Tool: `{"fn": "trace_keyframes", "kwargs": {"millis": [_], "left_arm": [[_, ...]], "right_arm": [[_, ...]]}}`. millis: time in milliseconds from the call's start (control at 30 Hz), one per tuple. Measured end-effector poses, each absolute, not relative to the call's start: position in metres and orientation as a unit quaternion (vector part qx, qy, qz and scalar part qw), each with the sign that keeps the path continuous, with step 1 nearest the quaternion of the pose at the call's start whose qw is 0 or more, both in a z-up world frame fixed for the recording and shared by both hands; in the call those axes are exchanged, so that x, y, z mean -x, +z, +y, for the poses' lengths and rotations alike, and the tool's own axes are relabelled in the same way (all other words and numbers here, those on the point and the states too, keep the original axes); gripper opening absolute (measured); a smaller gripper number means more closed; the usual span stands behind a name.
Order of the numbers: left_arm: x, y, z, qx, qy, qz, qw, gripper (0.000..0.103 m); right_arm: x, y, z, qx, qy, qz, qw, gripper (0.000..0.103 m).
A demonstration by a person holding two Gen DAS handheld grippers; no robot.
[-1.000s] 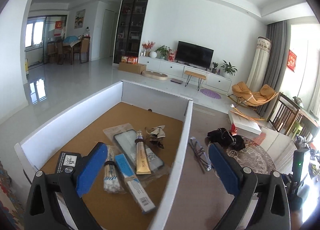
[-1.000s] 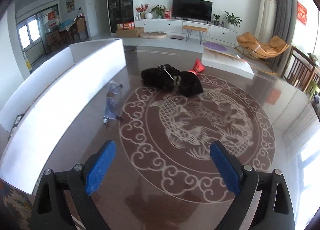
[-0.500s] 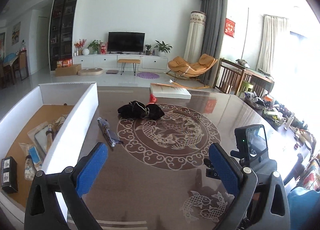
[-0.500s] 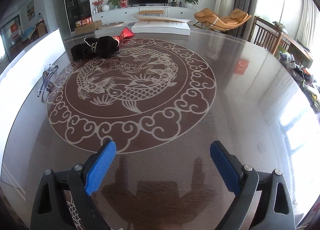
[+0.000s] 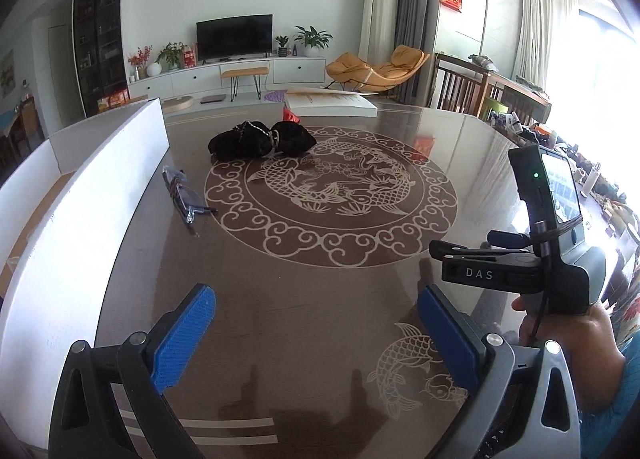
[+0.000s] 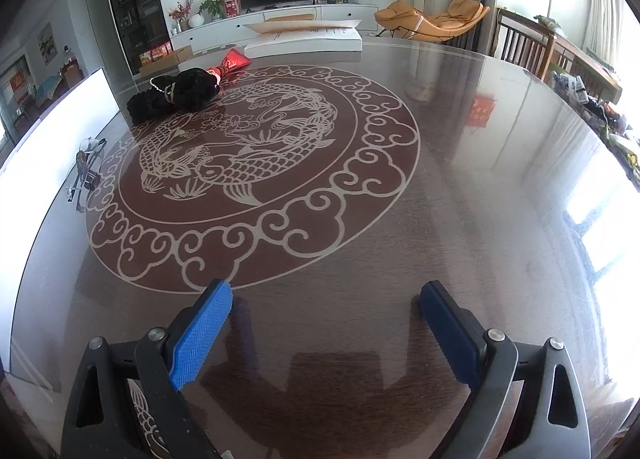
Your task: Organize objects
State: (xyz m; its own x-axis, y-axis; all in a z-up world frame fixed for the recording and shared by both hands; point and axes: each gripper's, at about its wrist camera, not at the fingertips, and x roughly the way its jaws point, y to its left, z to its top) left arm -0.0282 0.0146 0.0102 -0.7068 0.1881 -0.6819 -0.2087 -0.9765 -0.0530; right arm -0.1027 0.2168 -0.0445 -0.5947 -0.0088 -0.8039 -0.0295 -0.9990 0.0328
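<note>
Hovering low over tabletop (image 6: 460, 199): left gripper (image 5: 316, 323) & right gripper (image 6: 326, 321), jaws apart, empty. Farther, packaged glasses (image 5: 182, 195) flat just beside white box wall (image 5: 100, 187), long axis near-to-far. Beyond, black bundle (image 5: 262, 139), long axis left-right.

We see broad open tabletop (image 6: 460, 179) ahead of both grippers, bare across the fish medallion and out to the right edge. Along the left runs the tall white wall of the box (image 5: 100, 187), which blocks any sideways pass at tabletop level. Just beside that wall lies a clear packet (image 5: 182, 195), narrowing the lane there. Farther off, a black bundle (image 5: 260, 139) sits at the medallion's far left rim, with a red item (image 6: 234, 59) touching its far end. A flat white box (image 6: 304, 39) bars the far edge. In the left wrist view, the right gripper's body and the hand (image 5: 568, 331) occupy the near right.
</note>
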Motion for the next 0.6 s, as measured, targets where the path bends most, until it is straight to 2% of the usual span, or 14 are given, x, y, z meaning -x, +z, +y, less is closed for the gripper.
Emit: {"fn": "trace_keyframes", "kwargs": {"millis": [233,400,600], "left_arm": [[0.041,-0.017,0.005,0.400,0.912,0.003,0.092,0.103],[0.045,-0.023,0.001,0.407,0.910,0.002,0.083,0.103],[0.050,-0.030,-0.002,0.420,0.905,0.002,0.074,0.103]], "right_arm": [[0.104,-0.047,0.210,0.452,0.892,0.003,0.011,0.098],[0.106,-0.049,0.208,0.456,0.890,-0.001,0.006,0.103],[0.107,-0.049,0.208,0.457,0.890,-0.001,0.006,0.103]]}}
